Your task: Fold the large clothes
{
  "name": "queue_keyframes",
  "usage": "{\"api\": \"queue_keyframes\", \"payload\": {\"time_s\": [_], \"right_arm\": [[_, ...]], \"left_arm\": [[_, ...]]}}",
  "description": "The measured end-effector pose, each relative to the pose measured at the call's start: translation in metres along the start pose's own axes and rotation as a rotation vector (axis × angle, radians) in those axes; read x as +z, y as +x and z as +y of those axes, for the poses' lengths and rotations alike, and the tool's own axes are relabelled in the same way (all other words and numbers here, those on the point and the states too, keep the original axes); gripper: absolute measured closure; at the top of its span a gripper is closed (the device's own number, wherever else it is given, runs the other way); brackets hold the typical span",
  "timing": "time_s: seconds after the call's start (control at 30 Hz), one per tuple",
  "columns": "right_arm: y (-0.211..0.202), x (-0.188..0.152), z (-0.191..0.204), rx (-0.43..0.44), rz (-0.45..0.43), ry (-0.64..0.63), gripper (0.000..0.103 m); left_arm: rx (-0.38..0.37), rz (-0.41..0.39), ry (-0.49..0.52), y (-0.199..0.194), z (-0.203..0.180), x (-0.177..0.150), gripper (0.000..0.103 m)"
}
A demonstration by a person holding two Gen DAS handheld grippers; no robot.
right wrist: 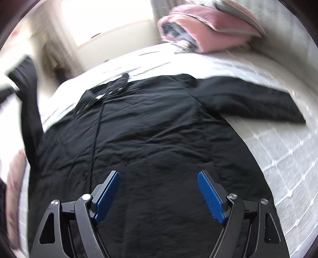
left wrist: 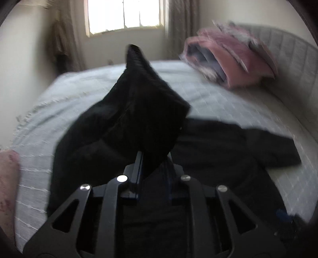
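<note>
A large black padded coat (right wrist: 159, 129) lies spread on the bed, front up, with snaps along its closure. One sleeve (right wrist: 248, 99) stretches out flat to the right. The other sleeve (left wrist: 139, 99) is lifted off the bed and stands up in front of my left gripper (left wrist: 154, 158), whose fingers are close together with the black fabric bunched between them. In the right wrist view that raised sleeve (right wrist: 27, 89) shows blurred at the far left. My right gripper (right wrist: 159, 188) hovers over the coat's lower body, its blue pads (right wrist: 108, 194) wide apart with nothing between them.
The bed (left wrist: 79, 95) has a pale grey checked cover. A heap of pink and grey bedding (left wrist: 234, 59) lies by the padded headboard (left wrist: 288, 55). A bright window (left wrist: 123, 15) with curtains is behind the bed. Another pink cushion (left wrist: 8, 178) sits at the left edge.
</note>
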State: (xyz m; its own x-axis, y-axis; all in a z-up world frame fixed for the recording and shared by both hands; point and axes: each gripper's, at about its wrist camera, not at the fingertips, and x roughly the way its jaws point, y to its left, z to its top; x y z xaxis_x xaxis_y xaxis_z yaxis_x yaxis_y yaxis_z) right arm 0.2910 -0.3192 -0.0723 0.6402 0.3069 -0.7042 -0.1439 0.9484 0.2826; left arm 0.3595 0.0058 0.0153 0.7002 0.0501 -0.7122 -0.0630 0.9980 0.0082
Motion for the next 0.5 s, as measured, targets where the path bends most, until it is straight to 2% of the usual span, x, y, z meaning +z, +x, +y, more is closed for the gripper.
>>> {"api": "queue_keyframes", "payload": {"time_s": [0.03,0.07,0.1,0.17,0.2,0.27,0.33,0.4,0.5], "right_arm": [[0.002,0.000,-0.008,0.000,0.011,0.034,0.021],[0.004,0.000,-0.014,-0.003,0.022,0.057,0.021],[0.005,0.000,-0.018,-0.005,0.030,0.068,0.021],[0.002,0.001,-0.022,0.003,0.025,0.075,0.021],[0.000,0.002,-0.023,0.007,0.018,0.078,0.021],[-0.002,0.004,-0.023,0.023,0.009,0.077,0.021],[-0.001,0.003,-0.021,0.033,0.017,0.067,0.021],[0.001,0.003,-0.018,0.034,0.028,0.053,0.021],[-0.001,0.002,-0.013,0.039,0.017,0.028,0.021]], "left_arm": [[-0.045,0.126,0.065,0.036,-0.022,-0.022,0.078],[-0.049,0.180,0.101,0.051,-0.031,-0.035,0.078],[-0.033,0.222,0.153,0.067,-0.043,-0.053,0.078],[-0.030,0.222,0.187,0.071,-0.048,-0.069,0.076],[-0.046,0.220,0.173,0.068,-0.044,-0.072,0.073],[-0.048,0.203,0.109,0.053,-0.024,-0.070,0.053],[0.020,0.161,0.038,0.034,-0.004,-0.066,0.040],[0.089,0.122,-0.043,0.011,0.024,-0.069,0.035],[0.191,0.127,-0.189,-0.018,0.068,-0.091,0.033]]}}
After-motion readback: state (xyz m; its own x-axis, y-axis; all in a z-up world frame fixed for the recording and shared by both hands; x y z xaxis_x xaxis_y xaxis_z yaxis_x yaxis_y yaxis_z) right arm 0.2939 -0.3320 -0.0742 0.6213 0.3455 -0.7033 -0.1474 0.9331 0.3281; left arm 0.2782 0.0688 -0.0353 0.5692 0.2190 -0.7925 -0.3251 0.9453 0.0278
